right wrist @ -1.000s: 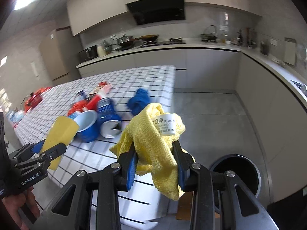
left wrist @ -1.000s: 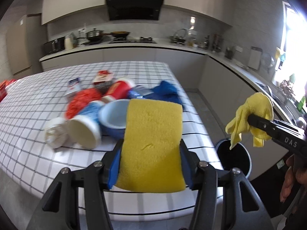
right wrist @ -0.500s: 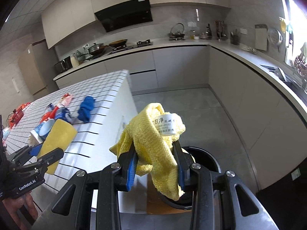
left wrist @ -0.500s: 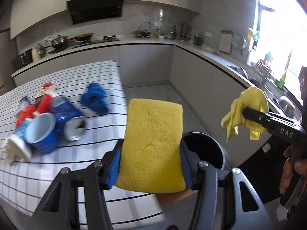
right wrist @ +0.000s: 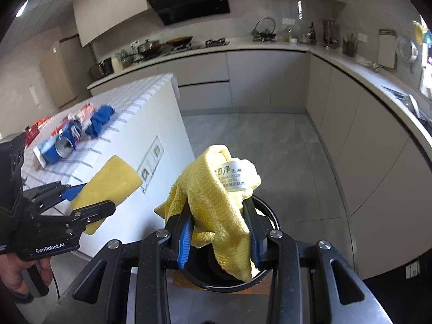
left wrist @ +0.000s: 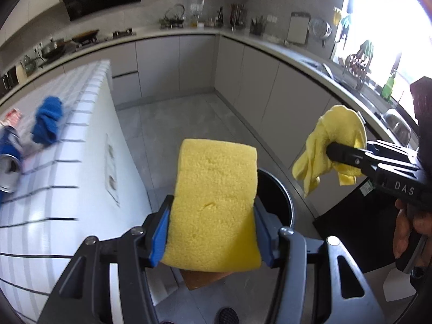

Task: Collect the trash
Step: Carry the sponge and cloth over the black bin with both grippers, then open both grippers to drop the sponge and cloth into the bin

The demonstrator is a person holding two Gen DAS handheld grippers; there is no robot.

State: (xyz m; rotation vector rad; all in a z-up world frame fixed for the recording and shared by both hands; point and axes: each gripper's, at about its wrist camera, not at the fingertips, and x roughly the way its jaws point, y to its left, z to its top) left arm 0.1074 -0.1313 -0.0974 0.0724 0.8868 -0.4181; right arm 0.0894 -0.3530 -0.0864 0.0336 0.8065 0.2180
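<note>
My left gripper (left wrist: pixel 212 225) is shut on a yellow sponge (left wrist: pixel 214 202), held above the near rim of a black round trash bin (left wrist: pixel 278 197) on the floor. It also shows in the right wrist view (right wrist: pixel 106 190). My right gripper (right wrist: pixel 218 229) is shut on a yellow cloth (right wrist: pixel 216 197) with a white label, held right over the bin (right wrist: pixel 266 213). In the left wrist view the cloth (left wrist: pixel 329 148) hangs to the right of the bin.
A white tiled island (left wrist: pixel 54 178) stands to the left, with a blue cloth (left wrist: pixel 46 122), crushed blue cans (right wrist: pixel 64 140) and red wrappers on it. Grey cabinets (left wrist: pixel 270 86) run along the back and right. Grey floor lies between.
Both grippers have swung right, away from the island top, and now hang over the bin. Each keeps its hold on its item.
</note>
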